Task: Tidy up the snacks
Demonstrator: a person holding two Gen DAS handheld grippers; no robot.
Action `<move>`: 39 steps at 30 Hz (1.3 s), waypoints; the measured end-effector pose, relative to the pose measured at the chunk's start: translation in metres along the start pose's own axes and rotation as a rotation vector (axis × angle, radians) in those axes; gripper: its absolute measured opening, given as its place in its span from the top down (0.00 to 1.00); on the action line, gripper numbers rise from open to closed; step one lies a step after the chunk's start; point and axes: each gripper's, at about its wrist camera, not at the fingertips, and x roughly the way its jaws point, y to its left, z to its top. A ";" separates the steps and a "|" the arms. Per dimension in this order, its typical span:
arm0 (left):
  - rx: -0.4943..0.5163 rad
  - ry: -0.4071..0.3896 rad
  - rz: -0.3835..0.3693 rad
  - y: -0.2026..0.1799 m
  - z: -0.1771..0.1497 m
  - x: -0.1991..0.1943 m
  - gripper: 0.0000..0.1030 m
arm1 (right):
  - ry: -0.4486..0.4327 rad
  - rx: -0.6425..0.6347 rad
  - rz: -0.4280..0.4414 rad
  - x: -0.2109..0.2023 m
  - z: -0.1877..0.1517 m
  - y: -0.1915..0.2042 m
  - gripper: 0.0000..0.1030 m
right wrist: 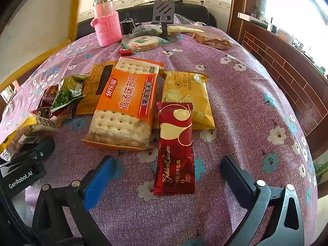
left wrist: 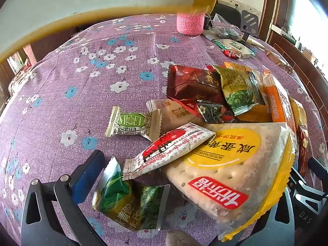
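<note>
Purple cloth under both wide-spread grippers

Just ahead of the right gripper, between its fingers, the nougat bar is lying lengthwise. The soda cracker pack is sitting beyond to the left, the cheese cracker bag behind the bar, the knit-sleeved bottle far back.

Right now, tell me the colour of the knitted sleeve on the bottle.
Pink; the knitted sleeve shows best in the right wrist view.
</note>
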 end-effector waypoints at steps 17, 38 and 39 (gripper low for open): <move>0.002 0.001 0.008 0.001 0.001 0.001 0.00 | -0.002 0.000 0.000 0.000 0.000 0.000 0.00; 0.000 0.002 0.005 0.001 0.000 0.001 0.00 | -0.001 0.000 0.000 0.000 0.000 0.000 0.00; 0.000 0.002 0.005 0.001 0.000 0.001 0.00 | -0.001 0.000 0.000 0.000 0.000 0.000 0.00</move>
